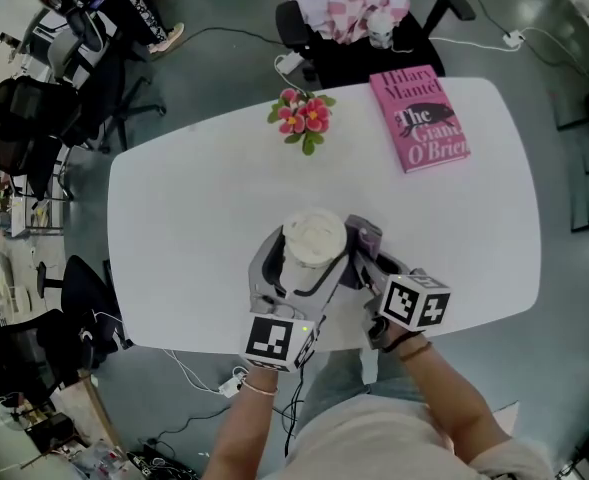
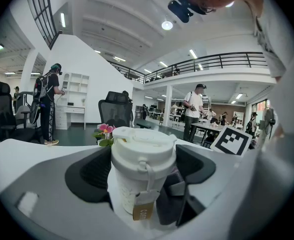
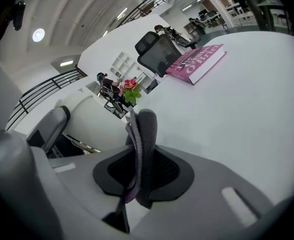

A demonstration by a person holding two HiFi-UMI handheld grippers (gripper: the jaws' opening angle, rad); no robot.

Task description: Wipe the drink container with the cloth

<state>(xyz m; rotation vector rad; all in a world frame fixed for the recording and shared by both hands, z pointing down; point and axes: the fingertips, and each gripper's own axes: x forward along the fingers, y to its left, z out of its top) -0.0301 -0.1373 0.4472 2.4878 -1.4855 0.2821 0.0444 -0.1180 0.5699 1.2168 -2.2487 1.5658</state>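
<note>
A white drink container (image 1: 314, 238) with a white lid stands near the table's front edge. My left gripper (image 1: 309, 270) has its jaws on both sides of the cup, closed on its body. In the left gripper view the cup (image 2: 143, 169) fills the gap between the dark pads, a small tag hanging from its lid. My right gripper (image 1: 371, 258) is shut on a folded grey and purple cloth (image 1: 366, 236), which lies against the cup's right side. In the right gripper view the cloth (image 3: 143, 149) sticks up out of the jaws, with the pale cup wall (image 3: 84, 121) just to its left.
On the white table (image 1: 194, 218) lie a pink book (image 1: 419, 118) at the far right and a small bunch of pink flowers (image 1: 302, 116) at the far middle. An office chair (image 1: 349, 13) with a pink checked cloth stands beyond the table. People stand in the room behind.
</note>
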